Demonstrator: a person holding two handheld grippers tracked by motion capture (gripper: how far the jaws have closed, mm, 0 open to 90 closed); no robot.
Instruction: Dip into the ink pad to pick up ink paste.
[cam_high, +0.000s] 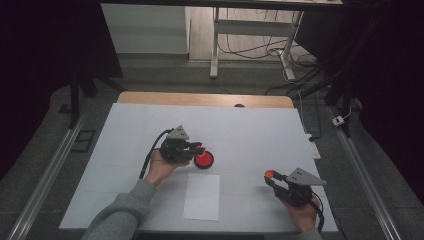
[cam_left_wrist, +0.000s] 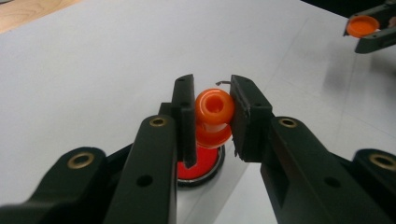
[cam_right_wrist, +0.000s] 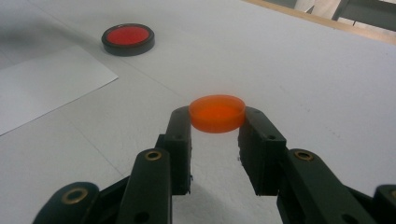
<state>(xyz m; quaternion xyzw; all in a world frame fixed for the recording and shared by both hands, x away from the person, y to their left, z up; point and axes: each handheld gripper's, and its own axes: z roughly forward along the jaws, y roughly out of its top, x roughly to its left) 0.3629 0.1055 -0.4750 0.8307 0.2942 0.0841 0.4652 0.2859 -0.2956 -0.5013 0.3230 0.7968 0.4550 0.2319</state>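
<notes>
Dim room, dark drapes at both sides, a pale table frame and loose cables on the floor beyond; white worktop (cam_high: 250, 125) with a wooden edge at its far side.

Item 1. Left tool (cam_high: 199, 148), in the person's left hand (cam_high: 161, 167), left of centre. Jaws pressed onto an orange bottle (cam_left_wrist: 214, 114), a small piece with a rounded open mouth and a flared collar below. Its long axis runs between the pads, the mouth facing back toward the tool's camera.

Item 2. Red disc in a black ring (cam_high: 204, 159), flat on the worktop, directly under the bottle and just beside the left tool's tips. Whether bottle and disc touch cannot be told.

Item 3. Right tool (cam_high: 270, 176), in the person's right hand at the near right corner. Jaws pinching an orange cap (cam_right_wrist: 217, 113) by its rim, flat and level, clear of the surface.

Item 4. White paper sheet (cam_high: 202, 197), near edge, between the two hands, untouched.

Relation of note: cap and bottle are well apart, the cap lying to the right of and nearer the person than the bottle. By judgement, joining them calls for bringing the cap's hollow side square onto the bottle's mouth, so one piece must be turned to face the other.
</notes>
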